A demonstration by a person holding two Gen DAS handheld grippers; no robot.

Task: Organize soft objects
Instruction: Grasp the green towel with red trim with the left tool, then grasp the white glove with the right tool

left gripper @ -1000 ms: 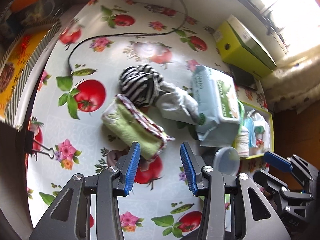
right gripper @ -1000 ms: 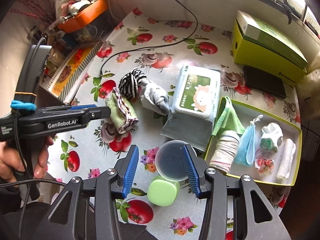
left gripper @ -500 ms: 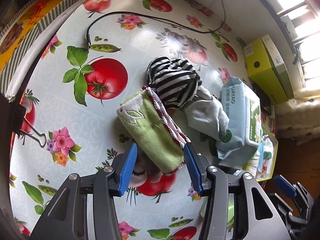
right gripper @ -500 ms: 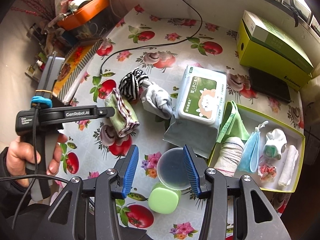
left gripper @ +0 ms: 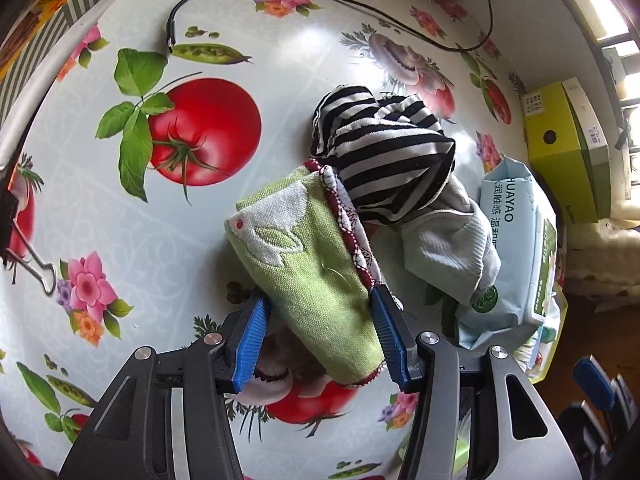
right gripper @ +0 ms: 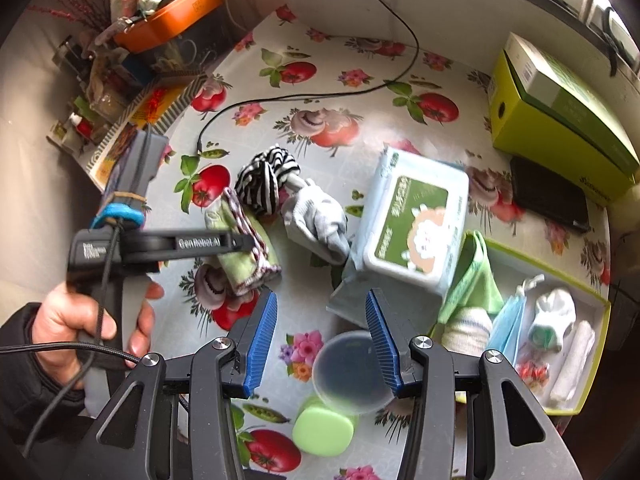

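A folded green towel with red trim (left gripper: 304,264) lies on the fruit-print tablecloth, touching a striped sock (left gripper: 384,152) and a grey sock (left gripper: 448,256). My left gripper (left gripper: 319,300) points down over the towel's near end. Its jaws stand wide, one blue pad on each side of the towel, close to the cloth but not squeezing it. In the right wrist view the left gripper (right gripper: 240,242) hangs over the towel (right gripper: 258,268), held by a hand (right gripper: 68,320). My right gripper (right gripper: 321,300) is open above the table, with nothing between its fingers.
A wipes pack (right gripper: 412,224) lies beside the socks. To its right a green tray (right gripper: 520,264) holds several soft items. A round lid (right gripper: 348,372) and a green block (right gripper: 324,432) lie under the right gripper. A yellow-green box (right gripper: 560,112) and a cable (right gripper: 320,94) lie further back.
The left gripper has come down onto the green towel with its jaws spread wider, so the towel now sits between them. The right gripper has drifted slightly sideways.
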